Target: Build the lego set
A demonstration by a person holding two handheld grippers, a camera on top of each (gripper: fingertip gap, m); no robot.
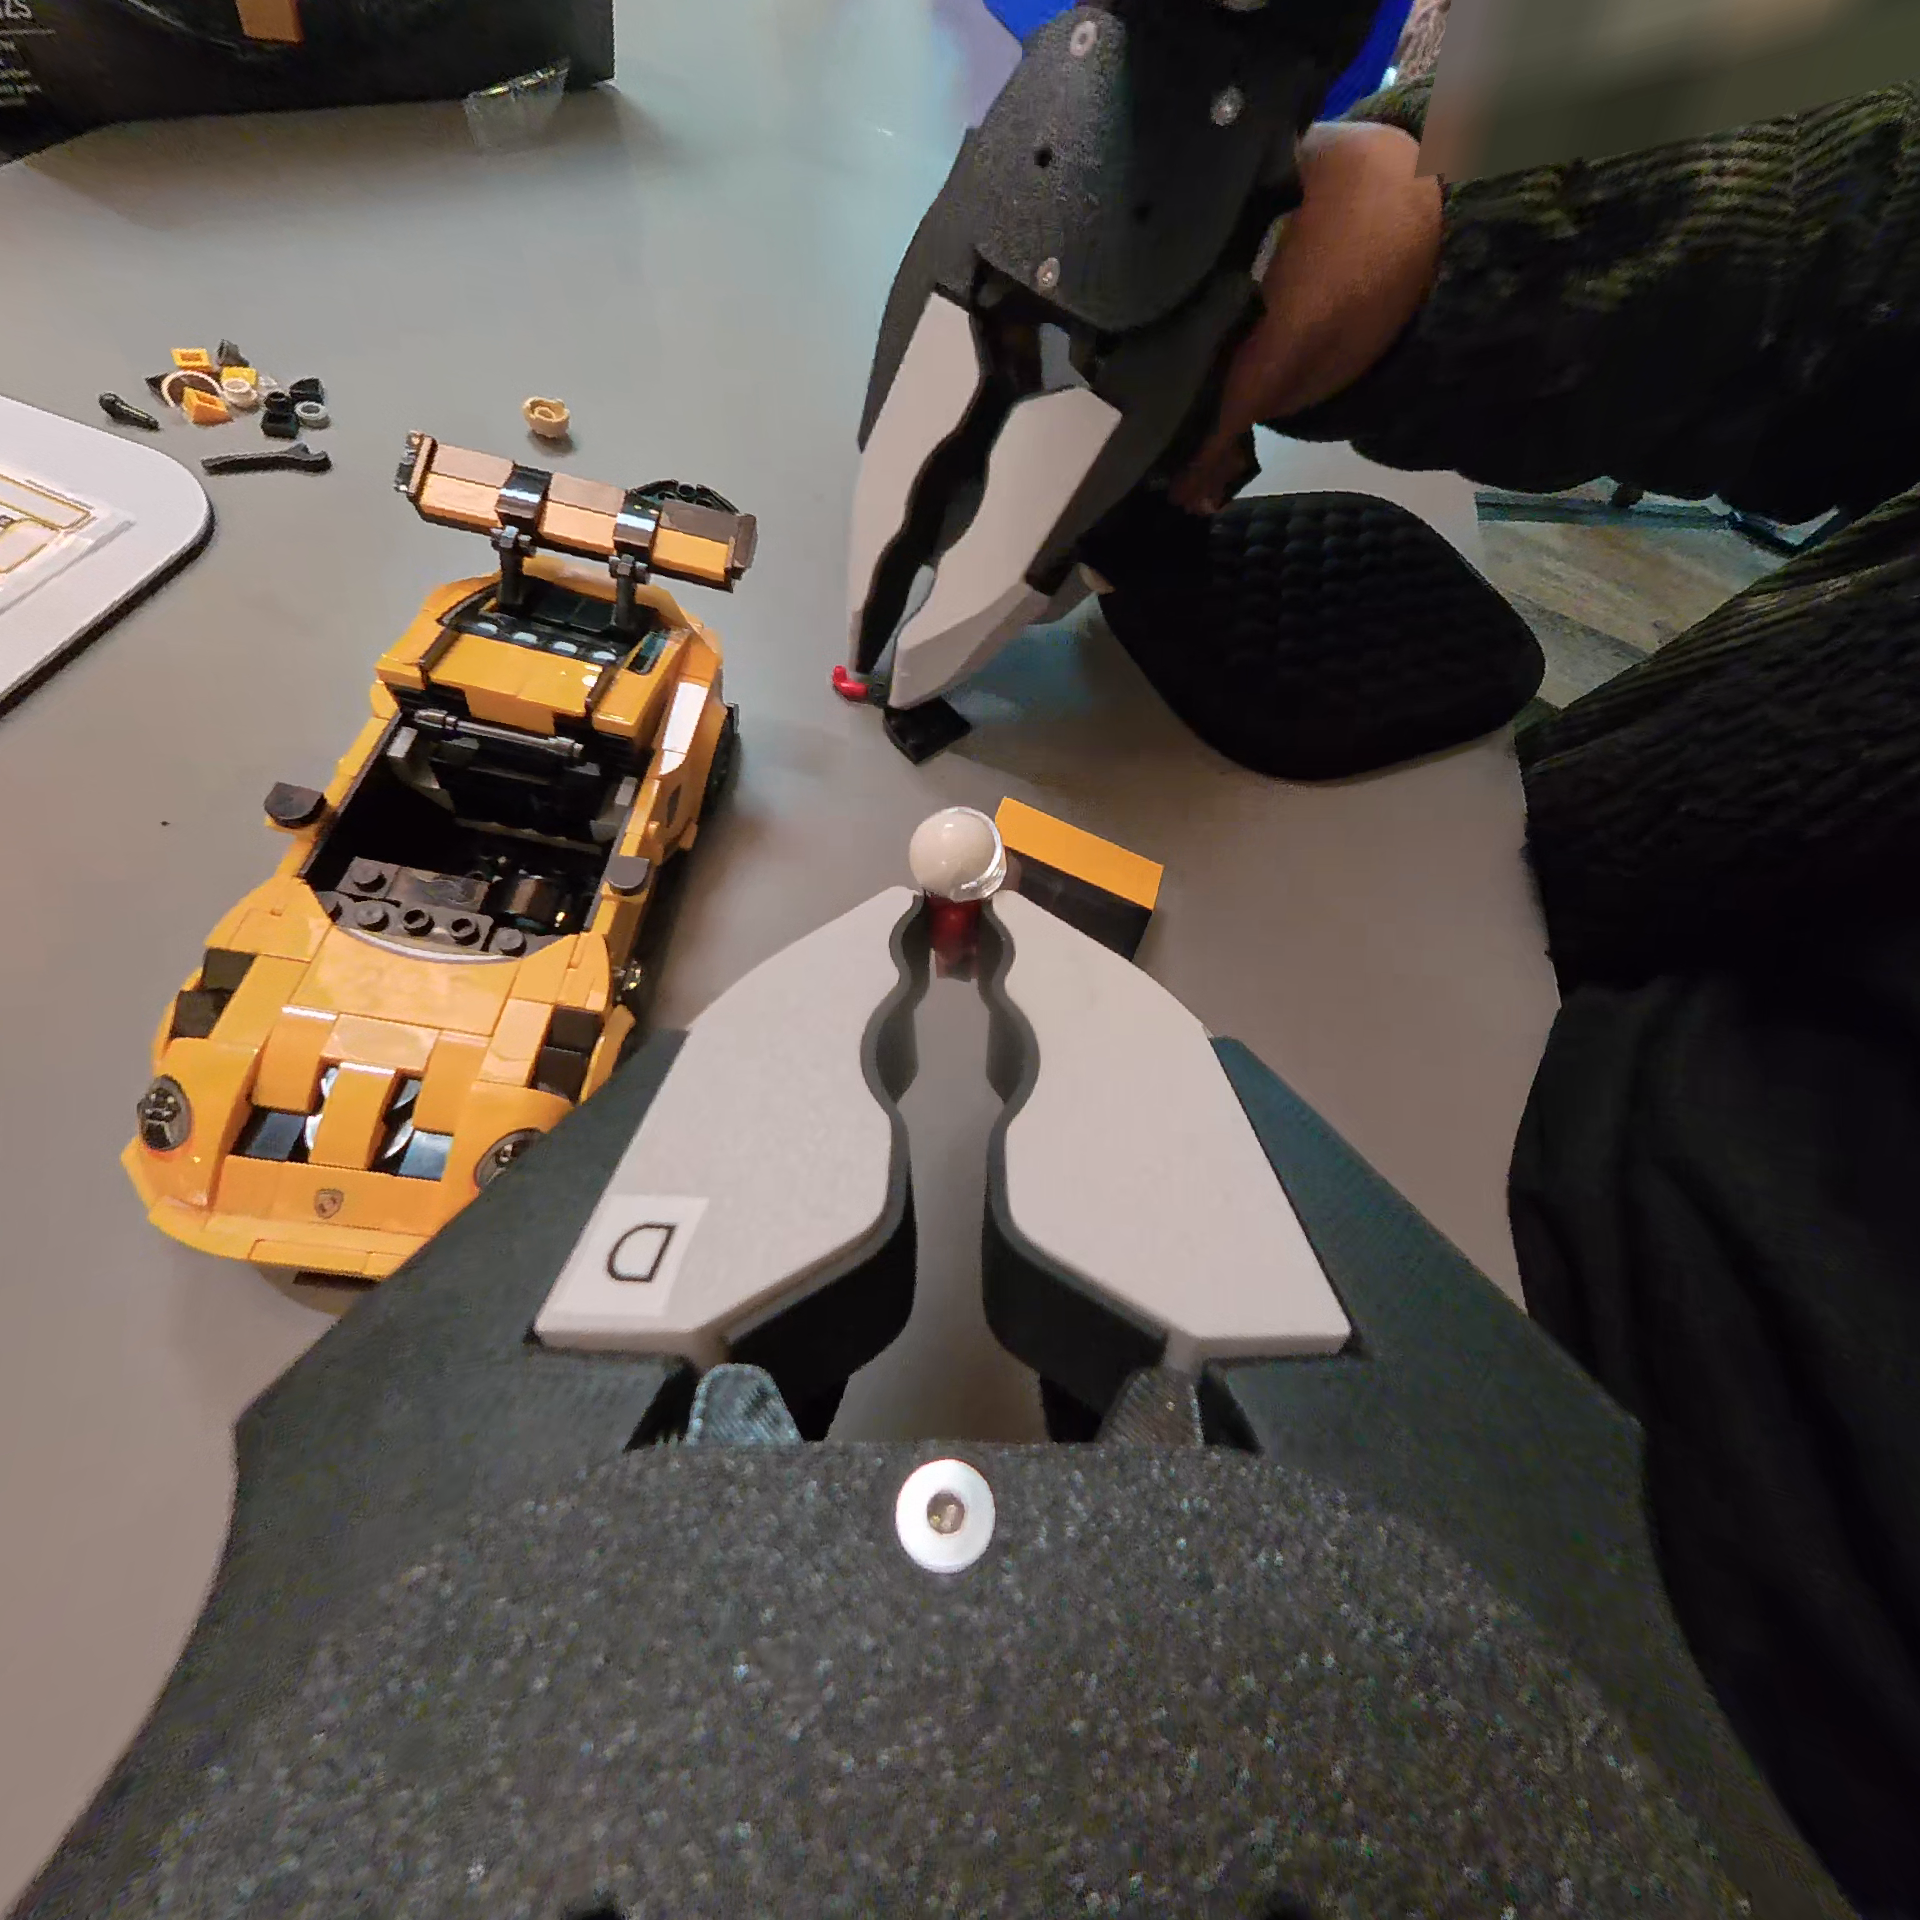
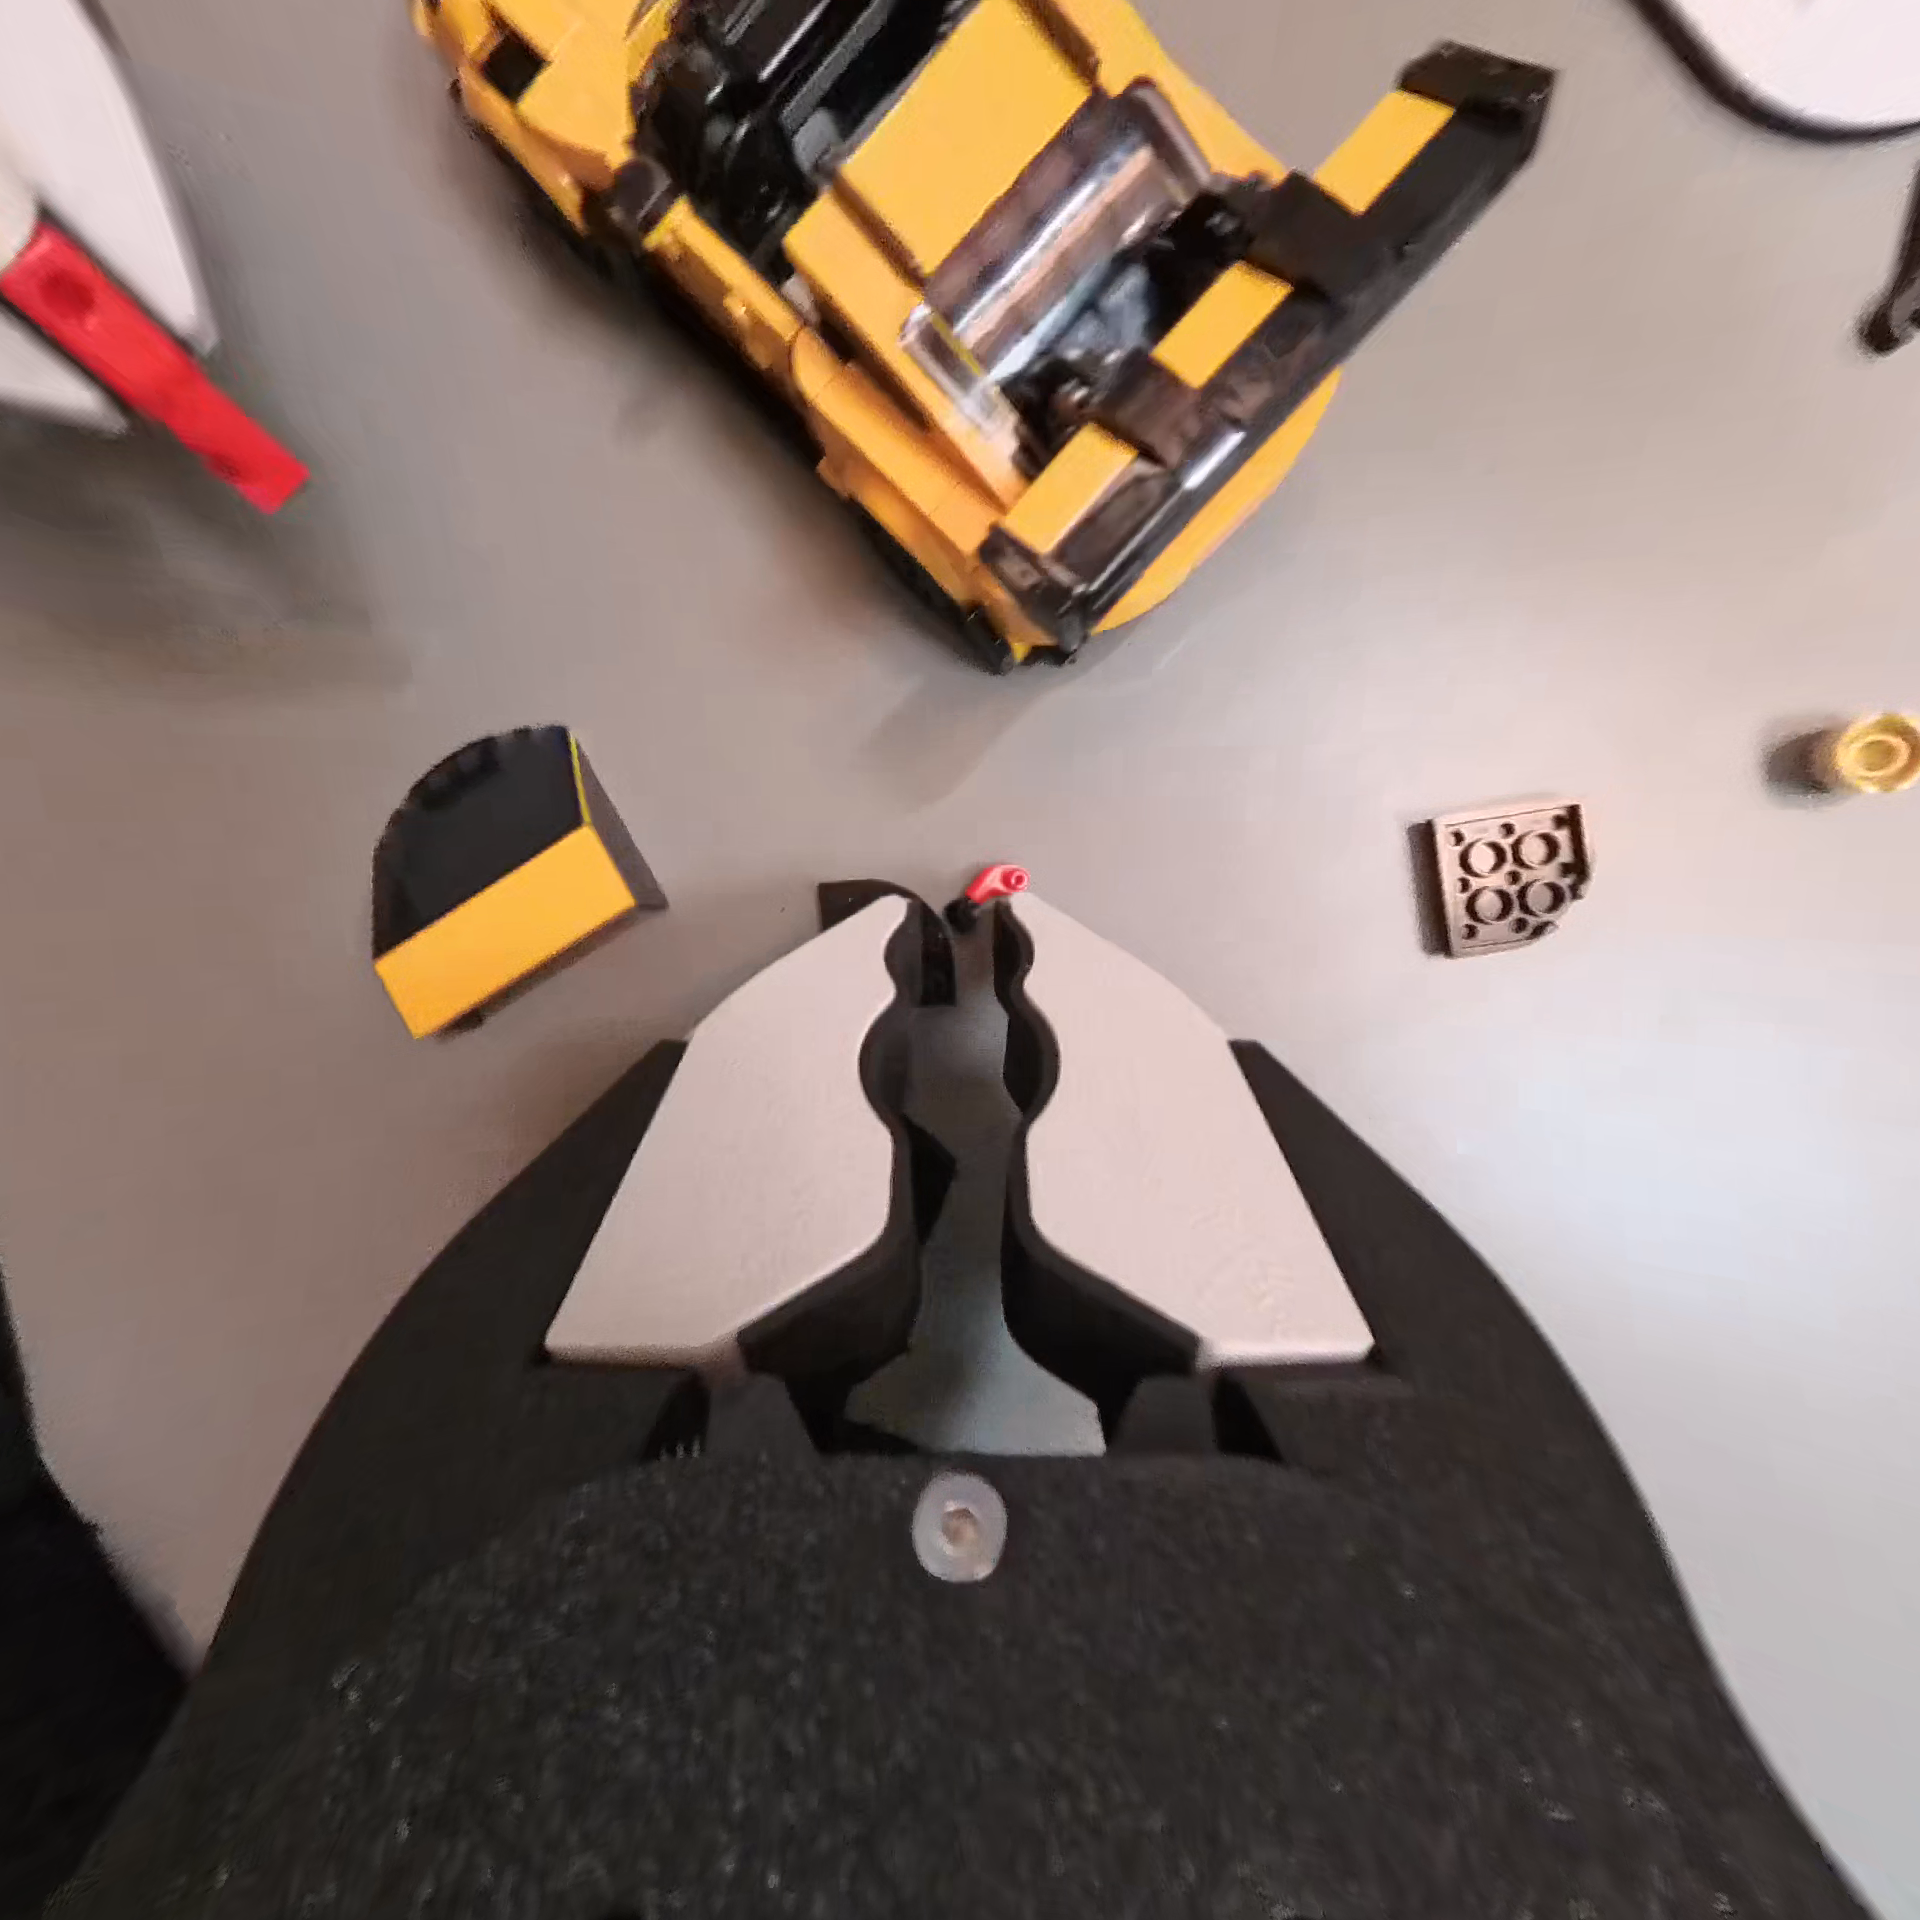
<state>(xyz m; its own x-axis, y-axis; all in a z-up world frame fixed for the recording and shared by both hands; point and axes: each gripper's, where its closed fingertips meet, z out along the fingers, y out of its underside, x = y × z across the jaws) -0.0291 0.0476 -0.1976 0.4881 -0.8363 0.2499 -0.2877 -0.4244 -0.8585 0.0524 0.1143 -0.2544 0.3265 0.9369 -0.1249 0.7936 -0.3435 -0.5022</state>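
Left gripper (image 1: 954,914): I am holding it low over the grey table (image 1: 644,312), fingers narrowed and pinching a small minifigure (image 1: 953,883) by its dark red body; its pale helmet with a clear visor is sticking out past my fingertips.

Right gripper (image 2: 956,914): I am pressing it tip-down at the table, fingers nearly together and clamping a small black piece (image 2: 932,961); a tiny red handle part (image 2: 995,883) is poking out at the tips.

Right gripper from the left wrist view (image 1: 883,681): it is standing steeply above the table, beyond my left fingers, with a hand (image 1: 1340,301) in a dark sleeve gripping it.

Orange car (image 1: 436,883): it is sitting on the table to the left of both grippers, apart from them, cockpit open, rear wing raised.

Orange-and-black roof piece (image 1: 1086,868): it is lying on the table just beyond my left fingertips, between the two grippers.

Grey plate (image 2: 1501,878): it is lying underside-up to the right of my right fingers.

Loose small pieces (image 1: 234,400): they are lying clustered far left, beyond the car.

Tan piece (image 1: 548,416): it is resting alone near the car's wing.
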